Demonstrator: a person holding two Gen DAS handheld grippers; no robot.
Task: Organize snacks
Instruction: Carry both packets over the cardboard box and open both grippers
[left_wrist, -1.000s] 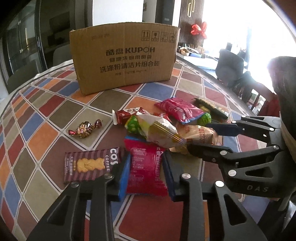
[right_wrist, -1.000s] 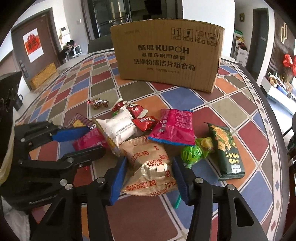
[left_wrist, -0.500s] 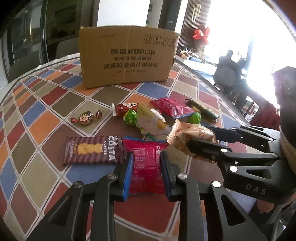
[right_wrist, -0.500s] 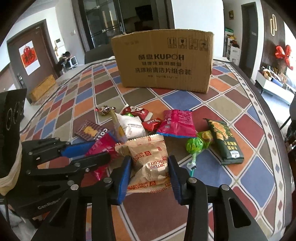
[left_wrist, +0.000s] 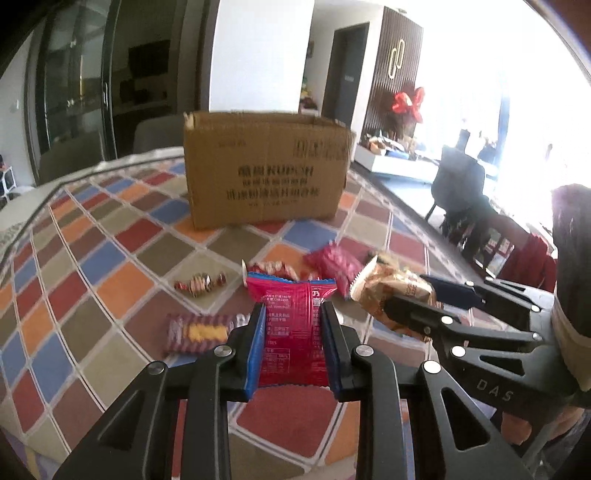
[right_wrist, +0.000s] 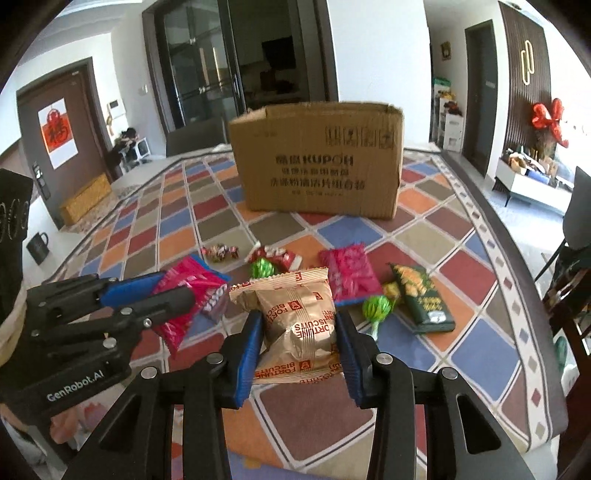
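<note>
My left gripper (left_wrist: 293, 317) is shut on a red snack packet (left_wrist: 291, 332) and holds it above the table. My right gripper (right_wrist: 298, 325) is shut on a gold Fortune Biscuits bag (right_wrist: 295, 321), also lifted. Each gripper shows in the other's view: the right one (left_wrist: 424, 299) with the gold bag (left_wrist: 391, 291), the left one (right_wrist: 159, 291) with the red packet (right_wrist: 184, 295). An open brown cardboard box (right_wrist: 317, 166) stands upright at the far side of the table, also in the left wrist view (left_wrist: 266, 177).
On the checkered tablecloth (right_wrist: 480, 273) lie a pink packet (right_wrist: 347, 277), a green chips bag (right_wrist: 421, 295), green lollipops (right_wrist: 376, 306), small wrapped candies (right_wrist: 221, 253) and a striped coffee biscuit pack (left_wrist: 199, 332). Chairs stand at the right table edge (right_wrist: 569, 258).
Both grippers have risen and tilted up with their packets; the red packet and the gold bag have left the table. The box now sits lower in both views.
</note>
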